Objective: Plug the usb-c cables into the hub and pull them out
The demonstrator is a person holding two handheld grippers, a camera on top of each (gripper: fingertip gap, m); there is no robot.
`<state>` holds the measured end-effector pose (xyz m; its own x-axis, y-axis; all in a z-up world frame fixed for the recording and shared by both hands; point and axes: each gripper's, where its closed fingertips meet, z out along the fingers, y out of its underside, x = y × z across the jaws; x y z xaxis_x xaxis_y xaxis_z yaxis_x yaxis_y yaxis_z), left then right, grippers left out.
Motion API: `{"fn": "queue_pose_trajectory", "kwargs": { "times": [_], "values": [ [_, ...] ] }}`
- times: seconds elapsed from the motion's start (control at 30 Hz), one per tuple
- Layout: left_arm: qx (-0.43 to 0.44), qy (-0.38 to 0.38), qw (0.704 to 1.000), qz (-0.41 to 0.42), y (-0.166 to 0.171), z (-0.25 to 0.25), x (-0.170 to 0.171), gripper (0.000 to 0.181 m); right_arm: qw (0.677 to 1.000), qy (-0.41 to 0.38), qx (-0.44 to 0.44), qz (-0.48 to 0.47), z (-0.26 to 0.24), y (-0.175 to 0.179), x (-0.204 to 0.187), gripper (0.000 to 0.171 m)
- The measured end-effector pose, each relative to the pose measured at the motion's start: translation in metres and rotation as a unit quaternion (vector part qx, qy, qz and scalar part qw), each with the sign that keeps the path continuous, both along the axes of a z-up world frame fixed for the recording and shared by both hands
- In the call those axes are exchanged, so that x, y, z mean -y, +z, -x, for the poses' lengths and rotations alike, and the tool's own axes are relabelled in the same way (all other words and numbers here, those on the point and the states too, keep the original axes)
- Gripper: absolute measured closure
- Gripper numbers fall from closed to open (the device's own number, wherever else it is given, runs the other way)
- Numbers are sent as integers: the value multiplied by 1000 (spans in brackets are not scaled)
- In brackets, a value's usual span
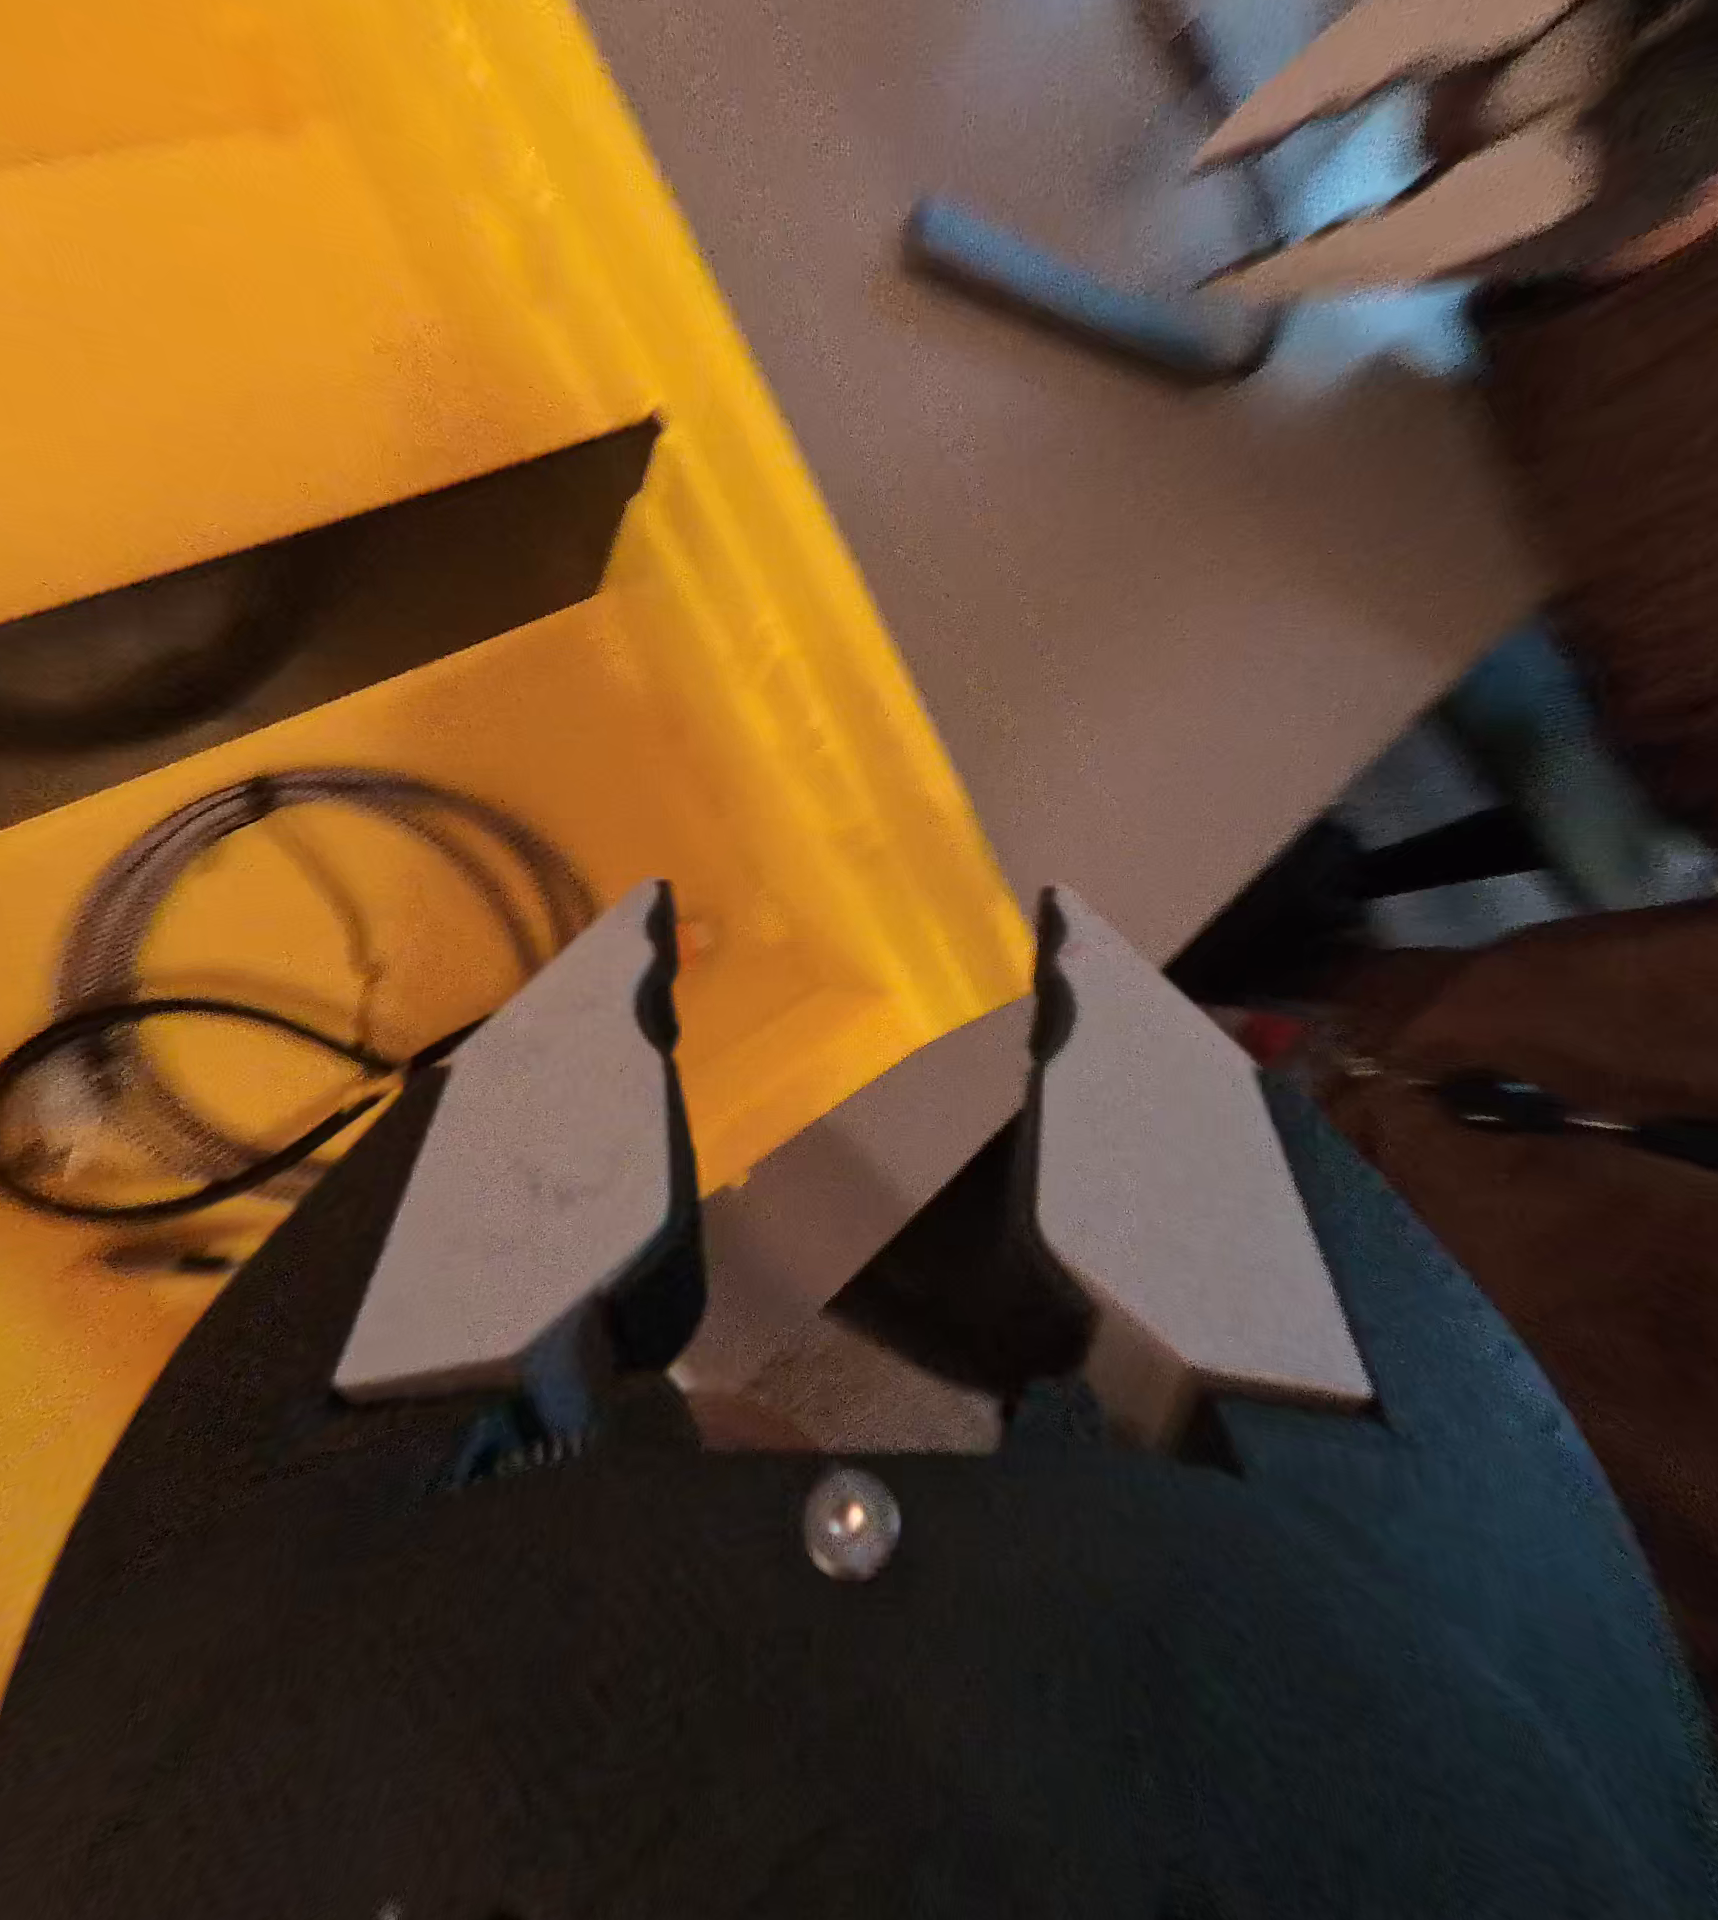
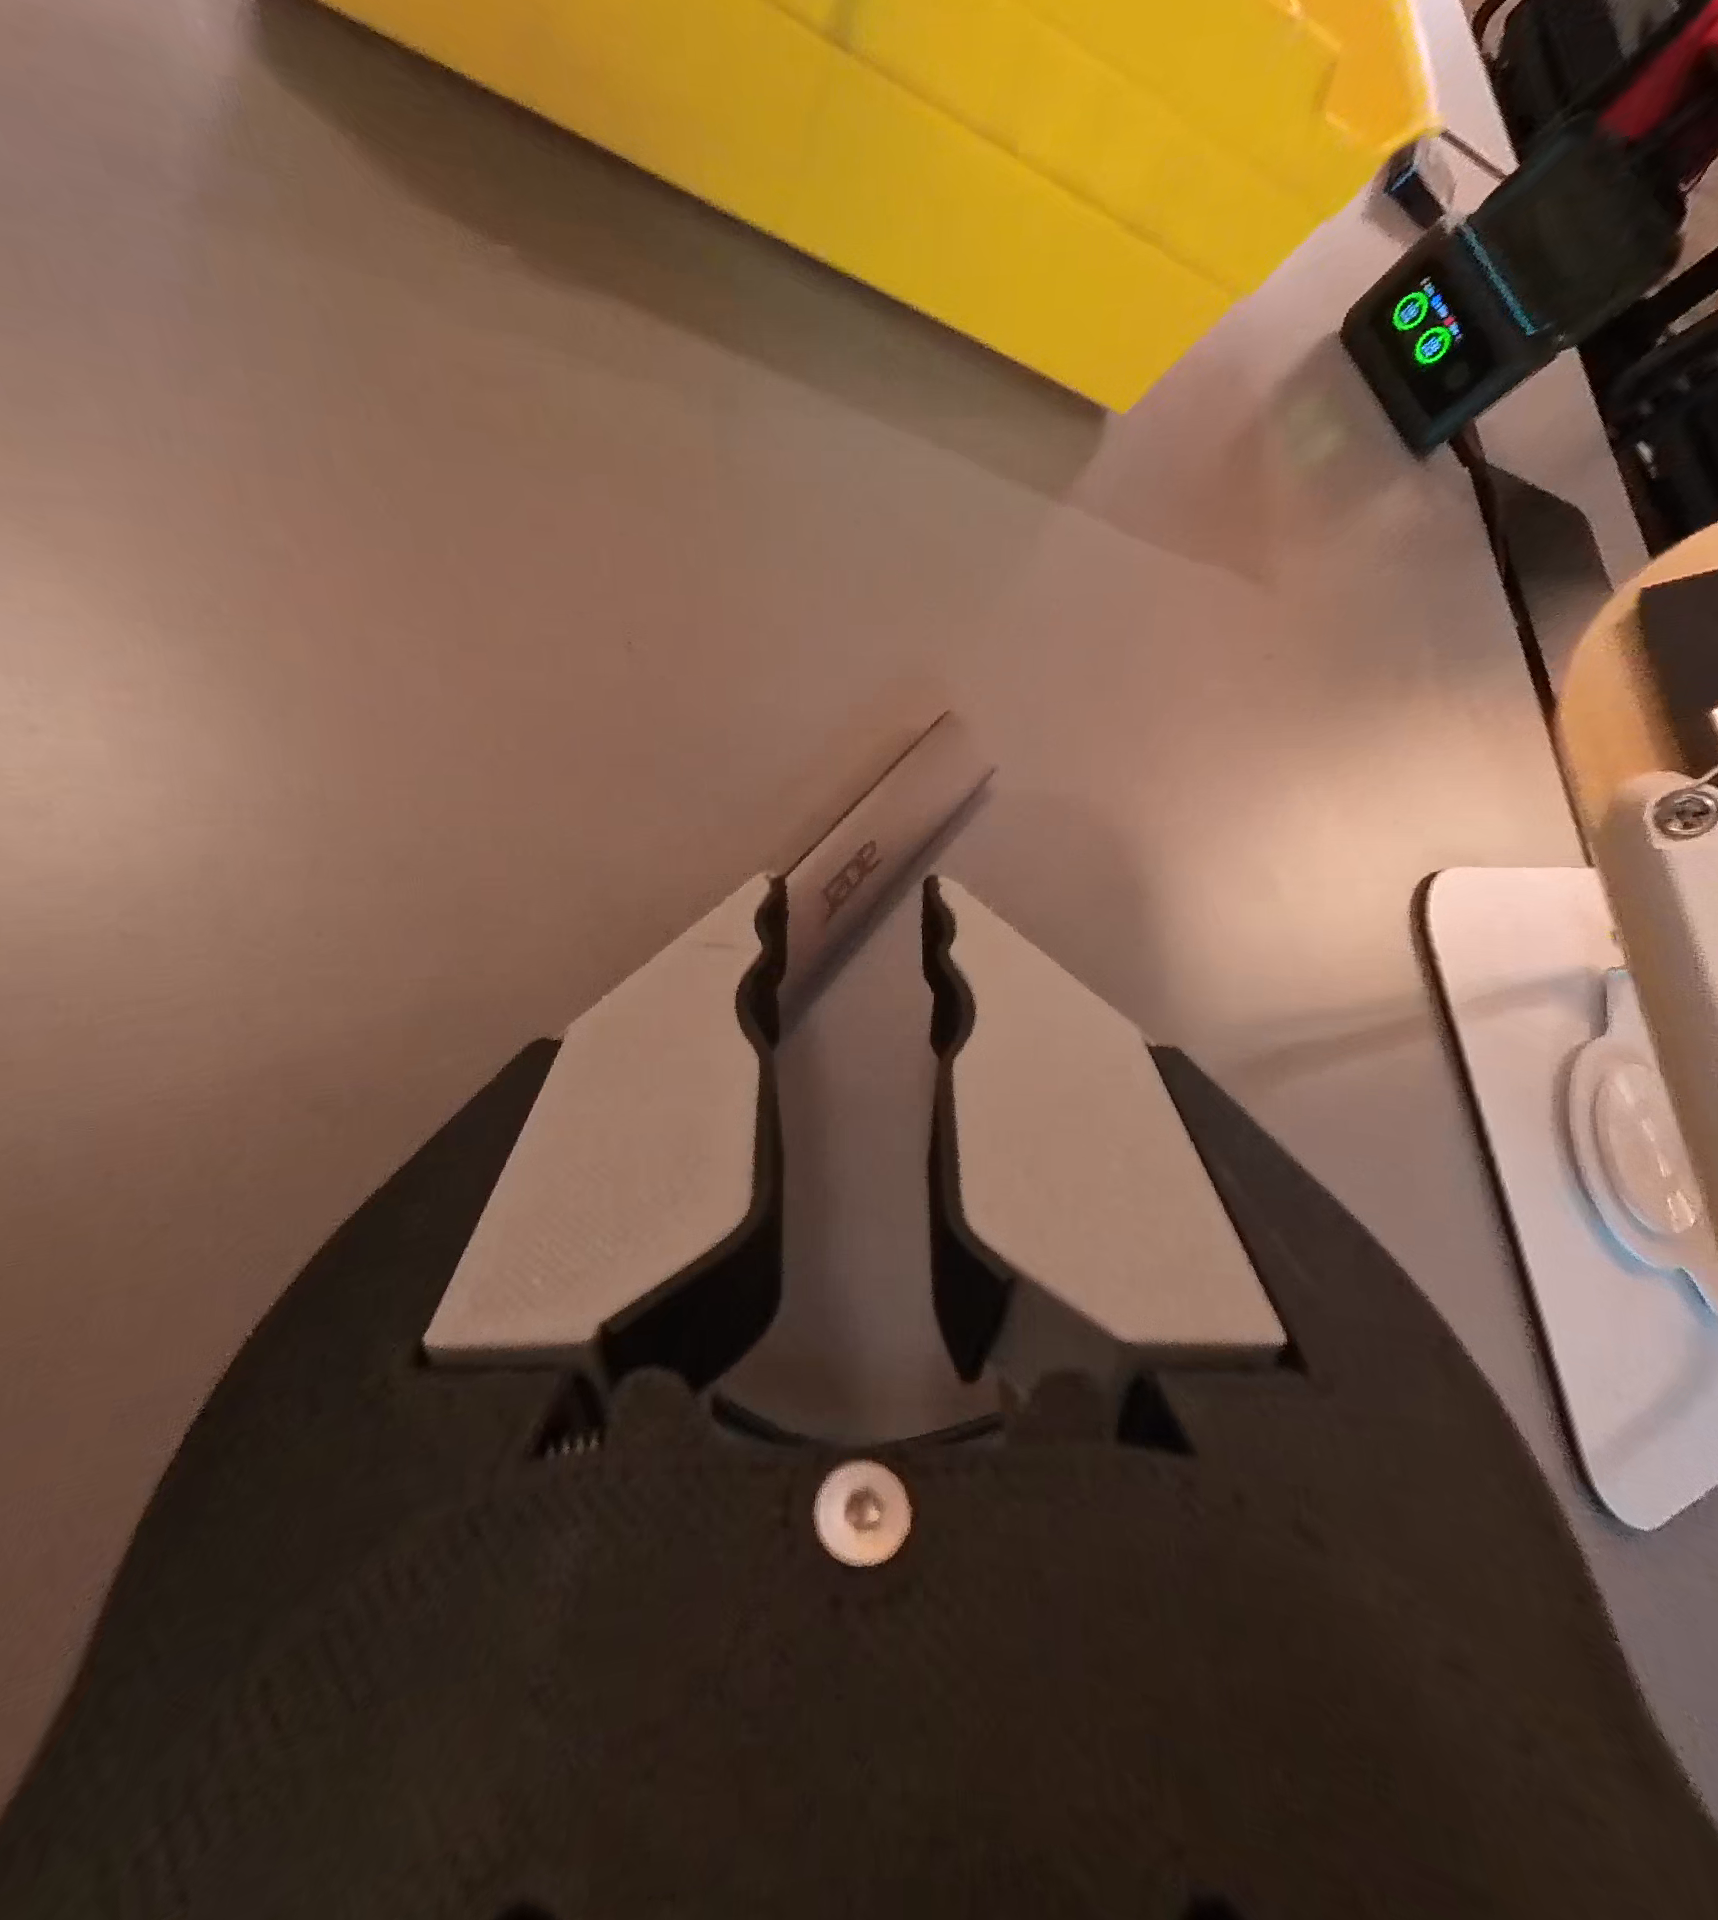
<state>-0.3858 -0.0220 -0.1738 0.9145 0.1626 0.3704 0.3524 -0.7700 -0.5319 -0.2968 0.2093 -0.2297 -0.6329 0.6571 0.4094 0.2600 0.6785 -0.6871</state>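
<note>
Grey pads line both tools, set on black printed bodies. The left tool has its jaws spread wide with nothing between them; it hangs above the corner of a yellow bin, where the bin's rim meets the pale table. This view is smeared by blur. Inside the bin, to the left of the tool, lie coiled cables: a thin black loop lying over a greyer coil, resting on the bin floor. A dark slot cuts across the bin wall above them. Farther out on the table lies the hub, a slim grey bar, with the right tool's fingers around its far end, though blur hides the exact contact.

The right tool has its jaws part-way apart around the silver hub, which runs out forward between the fingertips and lies flat on the table. The left pad looks to touch the hub's side; the right pad stands a little clear of it, so a firm grip cannot be confirmed. Beyond it sits the yellow bin. To the right stand a small black device with a lit screen, and a white flat base of a stand at the table's edge.
</note>
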Motion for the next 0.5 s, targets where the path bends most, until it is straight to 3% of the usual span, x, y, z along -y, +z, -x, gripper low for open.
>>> {"fn": "queue_pose_trajectory", "kwargs": {
  "times": [0.1, 0.17, 0.27, 0.37, 0.43, 0.47, 0.5],
  "values": [
    [0, 34, 999, -7, 0, 21, 0, 110, 1000, 0, 7, -12, 1, -6, -1, 148],
    [-71, 78, 993, 50, -17, 52, 14, 111, 1000, 0, 10, -12, 1, -7, 0, 148],
    [-110, 84, 980, 142, -50, 68, 34, 109, 1000, 1, 20, -22, 2, -14, 0, 149],
    [-113, 84, 957, 254, -92, 78, 58, 106, 998, -4, 32, -48, 4, -26, -3, 155],
    [-61, 111, 966, 225, -94, 80, 43, 104, 998, -2, 30, -50, 4, -26, -1, 157],
    [-63, 113, 968, 216, -93, 84, 39, 140, 998, -2, 29, -51, 4, -26, -1, 157],
    [-59, 109, 969, 216, -94, 85, 38, 158, 998, -2, 29, -51, 4, -26, -1, 157]
  ]
}}
